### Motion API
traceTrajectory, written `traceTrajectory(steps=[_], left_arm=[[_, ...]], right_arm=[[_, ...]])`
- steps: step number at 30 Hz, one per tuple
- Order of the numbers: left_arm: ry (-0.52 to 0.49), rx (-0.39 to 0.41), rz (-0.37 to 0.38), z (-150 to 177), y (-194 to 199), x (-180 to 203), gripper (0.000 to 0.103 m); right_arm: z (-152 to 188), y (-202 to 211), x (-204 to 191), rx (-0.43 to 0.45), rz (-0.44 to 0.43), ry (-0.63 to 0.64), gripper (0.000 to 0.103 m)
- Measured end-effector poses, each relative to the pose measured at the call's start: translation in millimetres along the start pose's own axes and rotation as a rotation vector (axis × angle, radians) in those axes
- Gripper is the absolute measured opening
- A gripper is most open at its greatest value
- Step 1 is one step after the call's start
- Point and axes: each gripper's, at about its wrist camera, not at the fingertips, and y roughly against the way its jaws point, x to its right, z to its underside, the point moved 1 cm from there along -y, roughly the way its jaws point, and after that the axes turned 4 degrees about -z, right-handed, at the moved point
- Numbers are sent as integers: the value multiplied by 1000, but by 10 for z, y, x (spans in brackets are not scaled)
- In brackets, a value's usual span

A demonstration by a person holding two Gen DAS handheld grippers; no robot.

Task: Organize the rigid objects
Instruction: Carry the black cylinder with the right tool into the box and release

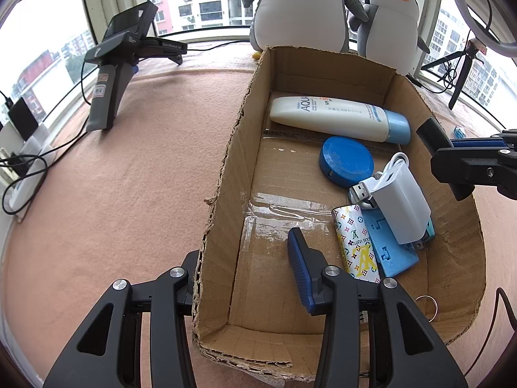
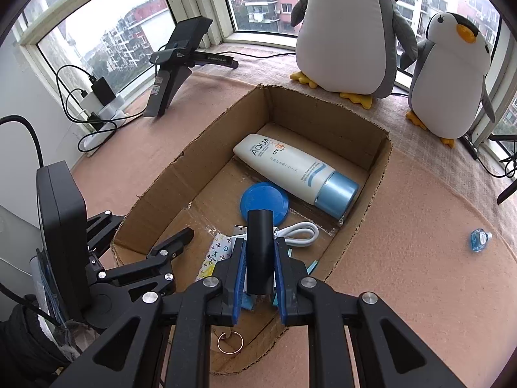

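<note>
One black cylinder (image 2: 260,252) is pinched upright by the right gripper (image 2: 260,270).
It is held above the cardboard box (image 2: 371,200); the left gripper (image 1: 245,278) is spread across the box's wall.

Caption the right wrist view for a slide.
Right gripper holds black cylinder above open cardboard box containing white sunscreen tube.

Brown cardboard box (image 2: 371,174), blue round lid (image 2: 264,201), black cylinder (image 2: 260,252), white-and-blue tube (image 2: 290,168)

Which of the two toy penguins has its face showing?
The smaller penguin on the right: its orange beak and eye are visible. The bigger penguin beside it is cut off above the belly.
</note>
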Motion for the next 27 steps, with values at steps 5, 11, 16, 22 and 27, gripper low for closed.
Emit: traceTrajectory(steps=[5,11,16,22,27], left_arm=[[0,0,0,-1,0,-2,42],[0,0,0,-1,0,-1,42],[1,0,1,-1,0,0,42],[-1,0,-1,0,0,0,42],[-1,1,-2,5,-1,2,42]], right_arm=[[3,3,-52,1,-1,31,28],[-16,62,-55,35,21,37,60],[-24,67,-43,38,38,38,66],[-22,115,18,56,47,19,66],[-4,207,223,86,61,-47,66]])
